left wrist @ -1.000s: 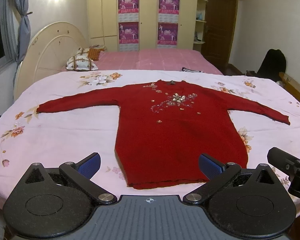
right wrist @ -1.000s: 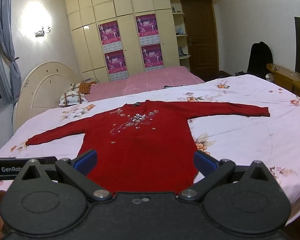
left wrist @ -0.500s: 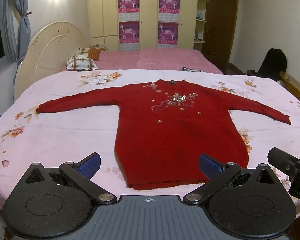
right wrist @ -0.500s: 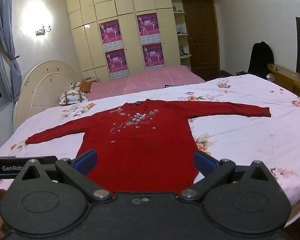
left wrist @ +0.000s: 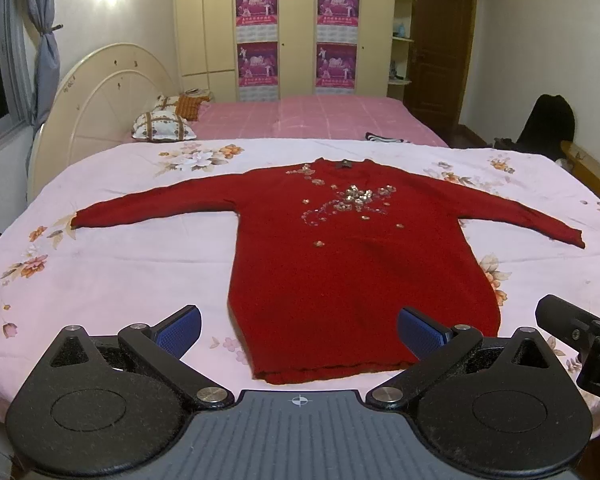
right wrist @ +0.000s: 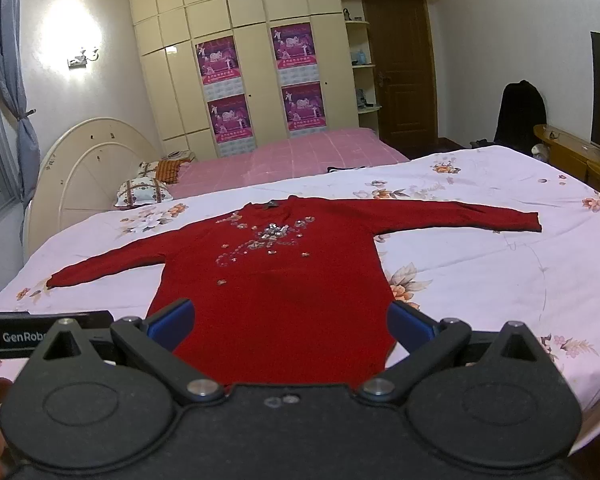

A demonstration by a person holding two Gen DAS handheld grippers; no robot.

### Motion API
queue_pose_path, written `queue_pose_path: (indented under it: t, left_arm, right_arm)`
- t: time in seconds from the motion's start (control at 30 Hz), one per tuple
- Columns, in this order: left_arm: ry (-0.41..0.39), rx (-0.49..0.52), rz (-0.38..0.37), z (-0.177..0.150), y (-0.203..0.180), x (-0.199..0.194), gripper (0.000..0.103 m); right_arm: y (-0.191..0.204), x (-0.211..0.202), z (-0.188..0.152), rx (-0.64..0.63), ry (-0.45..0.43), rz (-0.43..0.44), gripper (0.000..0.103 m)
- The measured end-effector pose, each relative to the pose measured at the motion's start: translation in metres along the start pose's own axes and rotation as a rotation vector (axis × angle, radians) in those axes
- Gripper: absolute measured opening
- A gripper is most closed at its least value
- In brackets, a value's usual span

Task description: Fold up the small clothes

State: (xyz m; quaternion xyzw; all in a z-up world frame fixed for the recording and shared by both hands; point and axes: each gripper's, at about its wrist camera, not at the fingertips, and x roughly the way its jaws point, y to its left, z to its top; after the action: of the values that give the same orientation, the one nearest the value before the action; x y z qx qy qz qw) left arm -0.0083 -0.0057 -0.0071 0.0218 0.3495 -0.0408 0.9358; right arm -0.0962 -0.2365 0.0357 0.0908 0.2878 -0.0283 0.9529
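A red long-sleeved sweater (left wrist: 352, 272) with sequin flowers on the chest lies flat, face up, on the floral white bedsheet (left wrist: 132, 264), both sleeves spread out sideways. It also shows in the right wrist view (right wrist: 284, 292). My left gripper (left wrist: 299, 330) is open and empty, held above the sweater's hem at the near bed edge. My right gripper (right wrist: 291, 326) is open and empty, also above the lower part of the sweater. The right gripper's body (left wrist: 580, 336) shows at the right edge of the left wrist view.
A pink bed (left wrist: 320, 120) with pillows (left wrist: 164, 130) and a curved headboard (left wrist: 100, 120) stands behind. Wardrobes (left wrist: 292, 32) line the back wall. A wooden bench (right wrist: 572, 160) and dark bag (right wrist: 520, 116) stand at the right.
The right wrist view has shifted slightly; the sweater sits a little higher in it. The left gripper and the sweater have stayed still.
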Motion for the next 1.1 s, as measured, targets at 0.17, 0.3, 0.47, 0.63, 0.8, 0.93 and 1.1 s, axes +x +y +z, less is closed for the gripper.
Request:
queue_pose_path:
  t: [0.17,0.3,0.47,0.63,0.8,0.93,1.1]
  left_arm:
    - [-0.003,0.0,0.005,0.001,0.0,0.003,0.103]
    - [-0.001,-0.001,0.006,0.002,0.001,0.005,0.103]
    - [0.006,-0.005,0.008,0.003,0.003,0.009,0.103]
    - [0.011,-0.007,0.011,0.004,0.003,0.012,0.103]
    - [0.013,-0.009,0.012,0.004,0.002,0.014,0.103]
    - [0.017,-0.009,0.014,0.005,0.002,0.016,0.103]
    - [0.019,-0.01,0.016,0.006,0.001,0.019,0.103]
  right_arm:
    - [0.0,0.0,0.0,-0.001,0.0,0.0,0.102]
    - [0.0,0.0,0.0,0.0,0.001,-0.001,0.102]
    - [0.0,0.001,0.0,0.0,0.002,-0.001,0.102]
    - [-0.001,0.004,0.001,0.0,0.006,-0.005,0.102]
    - [-0.001,0.008,0.003,0.001,0.01,-0.007,0.102]
    - [-0.003,0.009,0.003,0.004,0.011,-0.006,0.102]
    - [-0.004,0.015,0.005,0.004,0.018,-0.008,0.102]
